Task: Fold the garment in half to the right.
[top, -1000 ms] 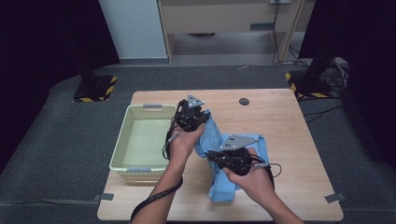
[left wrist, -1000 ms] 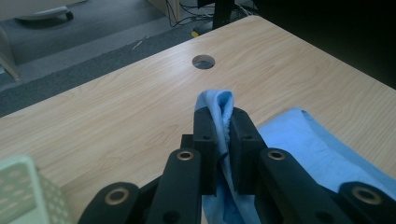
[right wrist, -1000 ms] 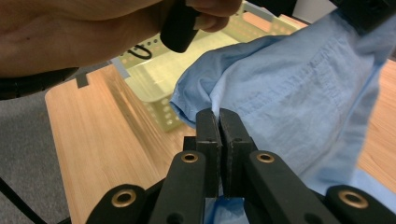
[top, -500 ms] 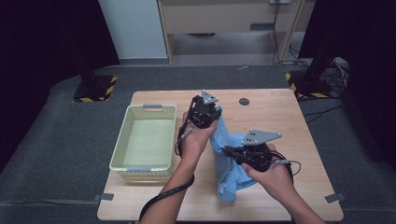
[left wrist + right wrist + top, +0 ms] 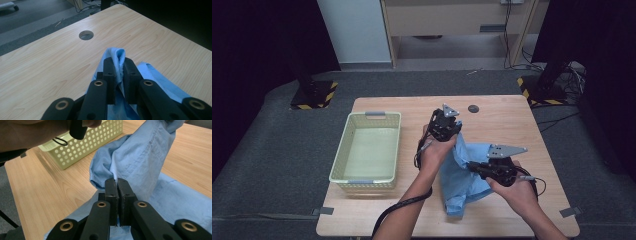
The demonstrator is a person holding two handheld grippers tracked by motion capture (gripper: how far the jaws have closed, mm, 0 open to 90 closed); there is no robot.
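A light blue shirt hangs between both grippers above the wooden table, its lower end resting near the front edge. My left gripper is shut on a bunched fold of the blue shirt, which sticks up between the pads. My right gripper is shut on another edge of the shirt, with its jaws pressed together on thin cloth. In the right gripper view the fabric stretches up and away toward the other hand.
A pale yellow perforated basket stands on the table's left part and shows in the right gripper view as a basket. A round hole, the same hole ahead of my left jaws, is in the tabletop's far side.
Both hands have carried the shirt rightward across the table and slightly lower. The cloth is now spread further between them, away from the basket.
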